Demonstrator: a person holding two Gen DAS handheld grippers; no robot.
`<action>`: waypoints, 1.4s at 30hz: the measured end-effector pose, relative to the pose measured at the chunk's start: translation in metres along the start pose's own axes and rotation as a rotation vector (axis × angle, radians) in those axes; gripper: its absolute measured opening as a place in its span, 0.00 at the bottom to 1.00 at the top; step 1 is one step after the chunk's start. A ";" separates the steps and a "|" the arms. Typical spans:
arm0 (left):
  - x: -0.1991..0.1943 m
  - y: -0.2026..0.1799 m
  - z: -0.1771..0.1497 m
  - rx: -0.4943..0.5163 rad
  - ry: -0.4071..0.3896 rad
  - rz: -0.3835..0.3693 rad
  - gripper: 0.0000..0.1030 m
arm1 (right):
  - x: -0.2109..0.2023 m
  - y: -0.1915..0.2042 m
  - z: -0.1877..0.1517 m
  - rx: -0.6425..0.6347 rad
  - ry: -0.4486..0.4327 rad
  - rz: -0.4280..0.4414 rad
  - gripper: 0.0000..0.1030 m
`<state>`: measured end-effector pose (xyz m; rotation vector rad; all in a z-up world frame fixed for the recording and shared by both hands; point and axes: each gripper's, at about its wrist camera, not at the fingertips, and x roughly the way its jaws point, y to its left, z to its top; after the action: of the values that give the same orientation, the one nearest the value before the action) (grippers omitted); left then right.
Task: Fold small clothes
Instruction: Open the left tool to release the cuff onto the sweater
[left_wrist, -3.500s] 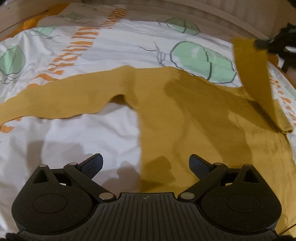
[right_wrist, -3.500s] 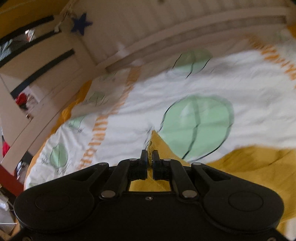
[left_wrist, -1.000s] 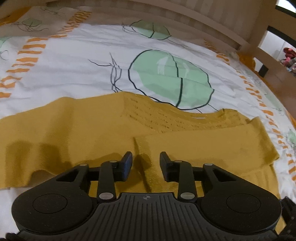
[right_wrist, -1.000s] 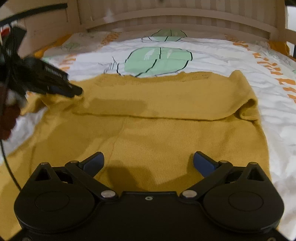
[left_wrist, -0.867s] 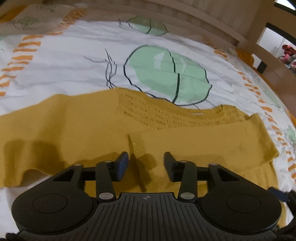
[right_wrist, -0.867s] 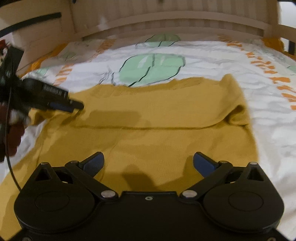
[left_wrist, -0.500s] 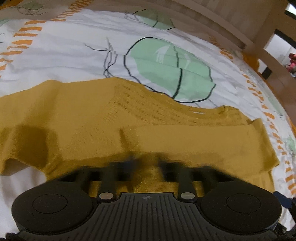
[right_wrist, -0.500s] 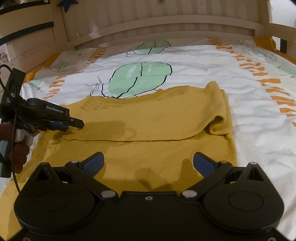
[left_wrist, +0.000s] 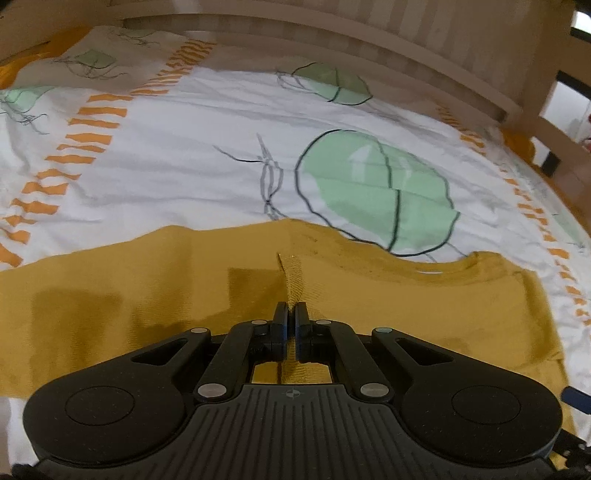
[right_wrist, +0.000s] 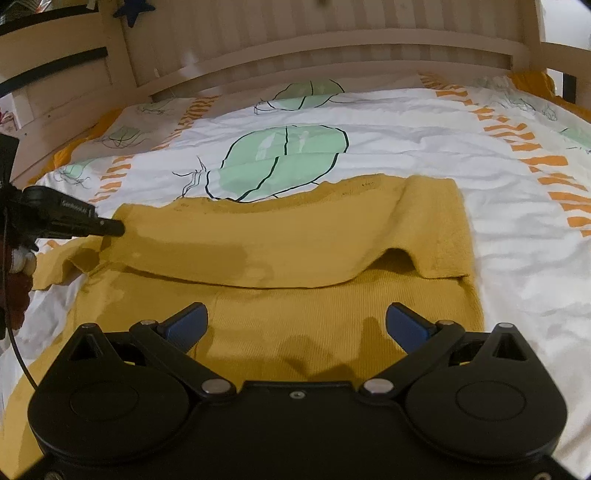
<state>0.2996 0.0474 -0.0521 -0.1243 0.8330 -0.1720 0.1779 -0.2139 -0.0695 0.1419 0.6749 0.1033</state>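
A mustard-yellow knit sweater (right_wrist: 295, 317) lies flat on the bed, one sleeve (right_wrist: 295, 240) folded across its chest. In the left wrist view my left gripper (left_wrist: 290, 314) is shut on the cuff end of that folded sleeve (left_wrist: 291, 280), pinching the fabric upright between the fingers. The sweater (left_wrist: 110, 295) spreads to both sides of it. The left gripper also shows at the left edge of the right wrist view (right_wrist: 110, 227), at the sleeve's end. My right gripper (right_wrist: 295, 321) is open and empty, above the sweater's lower body.
The bed has a white quilt (right_wrist: 406, 147) with green leaf prints and orange stripes. A wooden slatted headboard (right_wrist: 332, 48) runs along the far side, and a wooden rail (left_wrist: 554, 147) lies at the right.
My left gripper has closed on the folded sleeve's cuff. My right gripper has drawn back from the sweater and stays open.
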 end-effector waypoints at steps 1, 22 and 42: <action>0.001 0.002 0.000 -0.005 0.001 0.006 0.03 | 0.002 -0.001 0.000 -0.002 0.004 -0.004 0.99; 0.027 0.016 -0.008 0.021 0.050 0.109 0.31 | 0.024 -0.017 -0.016 -0.011 0.047 -0.094 1.00; -0.056 0.061 -0.021 -0.031 0.021 0.022 0.47 | 0.032 -0.010 -0.014 -0.064 0.091 -0.129 1.00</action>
<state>0.2536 0.1175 -0.0363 -0.1424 0.8580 -0.1403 0.1946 -0.2175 -0.1018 0.0325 0.7686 0.0073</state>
